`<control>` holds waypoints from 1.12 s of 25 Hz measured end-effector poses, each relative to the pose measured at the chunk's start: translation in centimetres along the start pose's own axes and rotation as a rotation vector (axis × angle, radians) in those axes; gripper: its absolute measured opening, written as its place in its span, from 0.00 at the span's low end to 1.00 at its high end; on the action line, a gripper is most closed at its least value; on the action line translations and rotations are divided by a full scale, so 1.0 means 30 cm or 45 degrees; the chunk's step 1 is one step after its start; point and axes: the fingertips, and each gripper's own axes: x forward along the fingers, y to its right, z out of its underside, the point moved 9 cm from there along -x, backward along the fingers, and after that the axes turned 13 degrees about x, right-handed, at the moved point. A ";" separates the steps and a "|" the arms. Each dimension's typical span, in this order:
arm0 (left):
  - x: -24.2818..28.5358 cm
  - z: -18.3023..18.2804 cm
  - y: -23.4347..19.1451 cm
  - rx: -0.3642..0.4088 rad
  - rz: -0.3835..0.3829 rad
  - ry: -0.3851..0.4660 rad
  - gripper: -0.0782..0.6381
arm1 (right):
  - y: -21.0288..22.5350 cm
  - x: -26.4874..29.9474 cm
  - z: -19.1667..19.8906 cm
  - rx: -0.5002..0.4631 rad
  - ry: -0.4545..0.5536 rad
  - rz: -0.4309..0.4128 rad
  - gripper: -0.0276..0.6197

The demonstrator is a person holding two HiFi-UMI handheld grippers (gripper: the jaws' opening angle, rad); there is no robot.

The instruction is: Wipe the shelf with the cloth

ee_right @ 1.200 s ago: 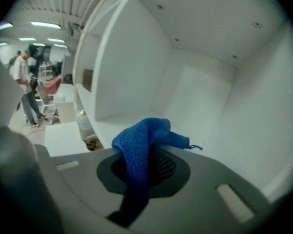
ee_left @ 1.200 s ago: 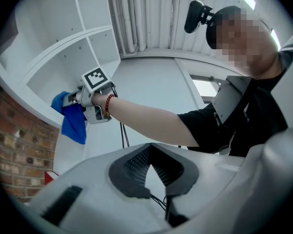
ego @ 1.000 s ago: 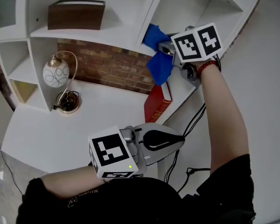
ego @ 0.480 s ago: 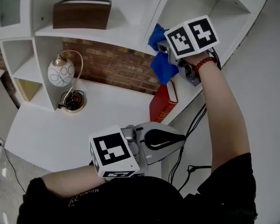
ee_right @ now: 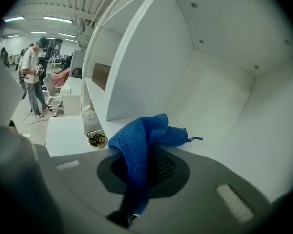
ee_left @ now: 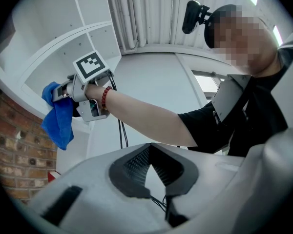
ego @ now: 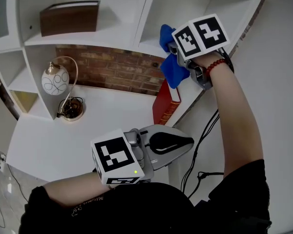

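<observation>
Noted right gripper (ego: 177, 52) raised at 1 o'clock in head view, fingers pinching a fold of the blue cloth (ego: 172, 71), with the rest draped loose over them toward 6 o'clock. Placed cloth at the mouth of the white shelf (ee_right: 219, 126) compartment; could not confirm contact with the board. Logged left gripper (ego: 185, 141) idle at 6 o'clock, fingers pressed together on nothing. Judged wiping step in hand. To do it well: lay the loose cloth flat on the board, press lightly, sweep from back wall outward in overlapping passes, hold the pinch firm, stay clear of red book (ego: 164, 106) at 6 o'clock from the cloth.
</observation>
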 end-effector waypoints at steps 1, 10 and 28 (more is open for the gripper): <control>0.006 0.001 -0.001 0.000 0.005 0.000 0.11 | 0.018 -0.006 0.007 0.017 -0.015 0.014 0.09; 0.034 0.019 -0.008 -0.015 0.028 0.003 0.11 | 0.128 -0.050 0.063 0.133 -0.048 0.104 0.09; 0.049 0.020 0.010 -0.008 0.060 0.007 0.11 | 0.250 -0.124 0.144 0.260 -0.080 0.282 0.09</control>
